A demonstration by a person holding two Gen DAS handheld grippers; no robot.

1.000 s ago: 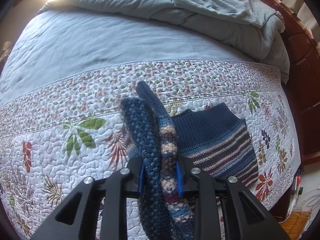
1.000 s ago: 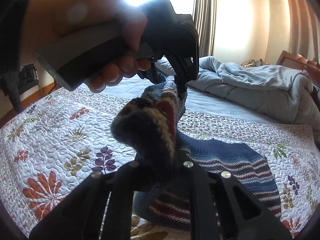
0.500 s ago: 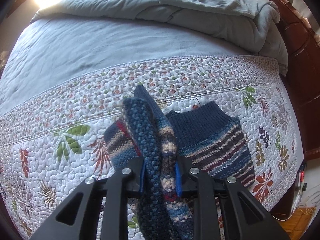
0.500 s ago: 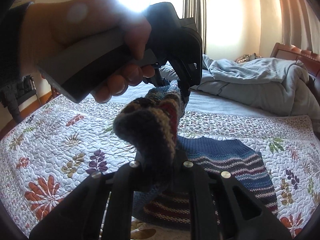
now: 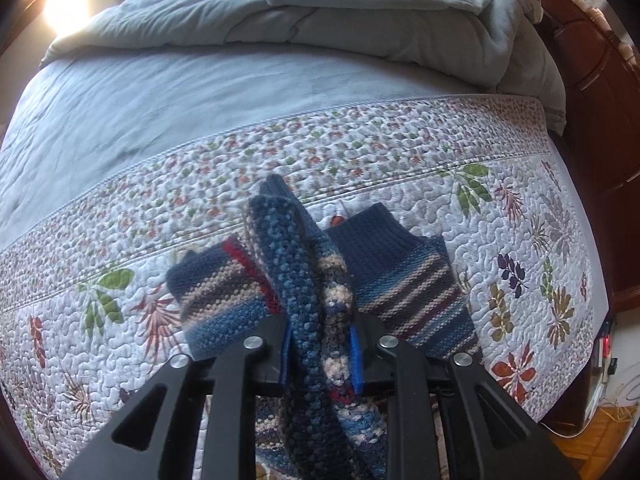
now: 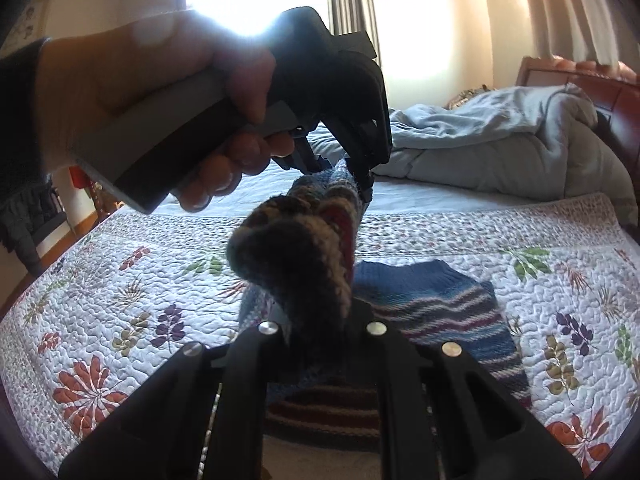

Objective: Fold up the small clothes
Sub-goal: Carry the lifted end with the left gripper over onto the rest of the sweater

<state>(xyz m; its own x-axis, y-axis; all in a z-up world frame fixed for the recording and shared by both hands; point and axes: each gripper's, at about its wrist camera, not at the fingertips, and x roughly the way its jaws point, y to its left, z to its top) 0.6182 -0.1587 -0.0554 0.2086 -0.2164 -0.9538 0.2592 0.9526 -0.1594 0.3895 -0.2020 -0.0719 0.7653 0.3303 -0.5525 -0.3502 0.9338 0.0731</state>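
A small blue knitted sweater point(image 5: 404, 276) with tan, maroon and red stripes lies partly on the floral quilt point(image 5: 120, 248). My left gripper point(image 5: 320, 356) is shut on a bunched fold of it, blue pads pressing either side. Its left part point(image 5: 224, 296) droops onto the quilt. In the right wrist view the sweater point(image 6: 460, 312) spreads over the quilt, and my right gripper point(image 6: 316, 320) is shut on a thick roll of its edge that rises toward the left gripper point(image 6: 356, 172), held by a hand point(image 6: 140, 92) above.
A rumpled grey-blue duvet point(image 5: 360, 12) is heaped at the far end of the bed over a blue sheet point(image 5: 160, 92). A wooden headboard point(image 5: 592, 92) runs along the right. The bed's edge point(image 5: 592, 360) drops to the floor at the right.
Both grippers have carried the lifted fold sideways across the quilt. A striped part with a red edge now shows lying left of the left gripper. Both grips are unchanged.
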